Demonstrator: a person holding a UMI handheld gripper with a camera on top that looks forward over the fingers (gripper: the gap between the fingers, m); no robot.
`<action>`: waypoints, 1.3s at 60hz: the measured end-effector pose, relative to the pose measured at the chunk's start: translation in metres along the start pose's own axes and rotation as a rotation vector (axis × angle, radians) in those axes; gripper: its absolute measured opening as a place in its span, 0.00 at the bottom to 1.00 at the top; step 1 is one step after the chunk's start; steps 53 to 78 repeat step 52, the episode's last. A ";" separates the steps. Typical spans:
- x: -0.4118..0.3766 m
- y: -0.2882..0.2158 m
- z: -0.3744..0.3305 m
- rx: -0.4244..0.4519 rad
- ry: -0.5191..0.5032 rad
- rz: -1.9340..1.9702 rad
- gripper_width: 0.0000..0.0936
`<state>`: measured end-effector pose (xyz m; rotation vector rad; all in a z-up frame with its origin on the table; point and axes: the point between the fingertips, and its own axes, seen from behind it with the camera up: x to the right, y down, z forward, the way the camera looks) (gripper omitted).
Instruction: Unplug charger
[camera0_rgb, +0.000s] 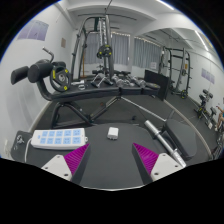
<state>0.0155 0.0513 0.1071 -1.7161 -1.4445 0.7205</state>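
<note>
Gym room, seen from low over a dark surface (115, 165).

Charger (113, 132): a small white block, squarish, lying on the dark surface just ahead of the fingers, at about 12 o'clock from the gap between them. No cable or socket can be made out on it (too small to tell whether it is plugged into anything).

Gripper (112, 160): two fingers with magenta pads (74, 159), ribbed on the inner faces, are seen at the bottom. The jaws are held wide apart, and nothing is gripped or touched; only bare dark surface lies between them. The charger sits beyond the tips, apart from both.

At about 10 o'clock from the left finger, a light blue tray-like object (60, 139) with pale rectangular compartments is noted, lying flat near the surface's edge. What the compartments hold cannot be told; they read as whitish cells only.

At about 2 o'clock from the right finger, a silver bar (158, 135) runs diagonally on the surface.

Beyond: a weight bench (120, 92) with black padding at 12 o'clock, a cable machine frame (95, 45) behind it, and a black-and-yellow padded machine (50, 78) at 10 o'clock. White walls and windows are seen at the back.
</note>
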 end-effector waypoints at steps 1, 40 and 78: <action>-0.001 -0.001 -0.015 0.006 -0.006 0.006 0.92; -0.082 0.083 -0.319 0.086 -0.062 -0.035 0.91; -0.094 0.095 -0.329 0.079 -0.064 -0.060 0.91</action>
